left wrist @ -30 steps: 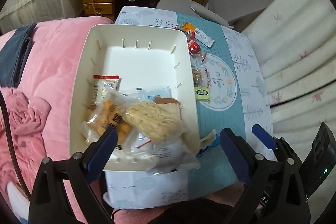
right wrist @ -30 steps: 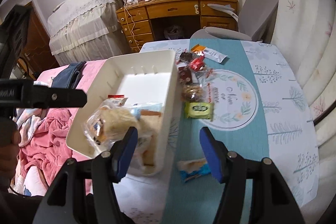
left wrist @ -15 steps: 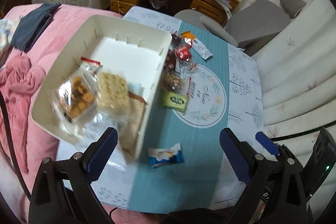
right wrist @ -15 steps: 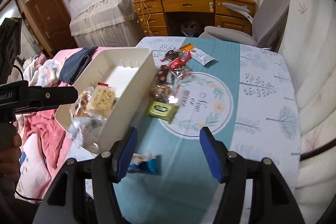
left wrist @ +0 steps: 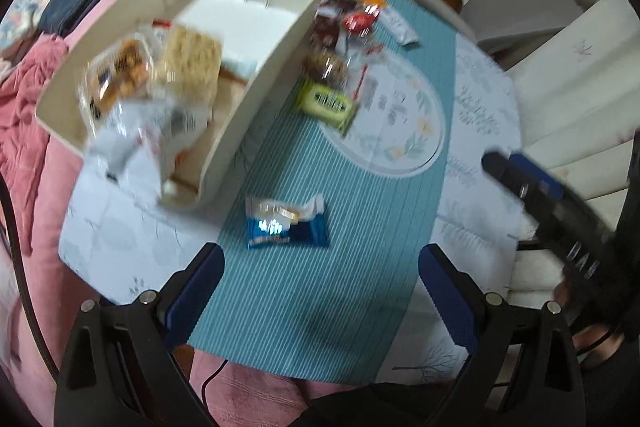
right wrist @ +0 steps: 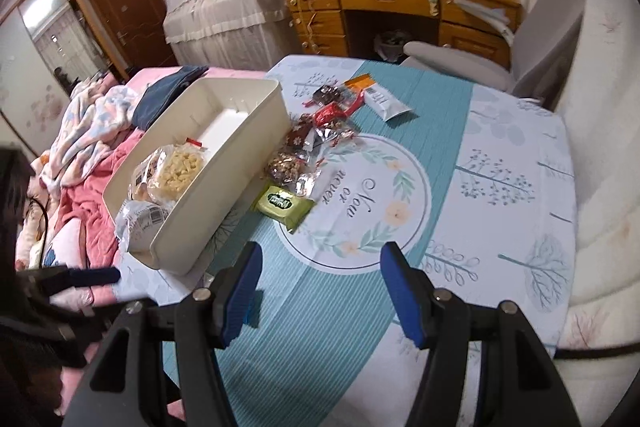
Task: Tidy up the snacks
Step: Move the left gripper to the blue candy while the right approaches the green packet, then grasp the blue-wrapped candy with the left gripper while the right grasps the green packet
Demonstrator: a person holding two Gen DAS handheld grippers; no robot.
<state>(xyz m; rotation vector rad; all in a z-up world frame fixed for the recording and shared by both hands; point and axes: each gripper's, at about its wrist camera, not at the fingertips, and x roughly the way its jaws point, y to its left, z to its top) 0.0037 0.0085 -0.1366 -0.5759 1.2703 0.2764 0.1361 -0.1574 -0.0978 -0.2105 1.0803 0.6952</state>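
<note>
A cream plastic bin (left wrist: 276, 67) (right wrist: 224, 183) sits at the table's left edge and holds several wrapped snacks, among them a pale rice cake (left wrist: 190, 63) (right wrist: 178, 169). A blue snack packet (left wrist: 286, 223) lies on the teal runner, just ahead of my open, empty left gripper (left wrist: 320, 291). A green packet (left wrist: 326, 103) (right wrist: 286, 205) and several red and brown wrapped snacks (right wrist: 320, 131) lie right of the bin. My right gripper (right wrist: 320, 291) is open and empty above the runner; the other gripper shows at the left edge of its view (right wrist: 76, 277).
A white and orange bar (right wrist: 378, 99) lies at the table's far end. A pink bed with clothes (right wrist: 88, 139) lies left of the table. A grey chair (right wrist: 532, 39) and wooden desk (right wrist: 400, 3) stand beyond. A cushioned white sofa (right wrist: 600, 187) borders the right.
Both grippers have swung right, from over the bin to over the teal runner. The blue packet now lies between the left fingers' line of sight. Both stayed open.
</note>
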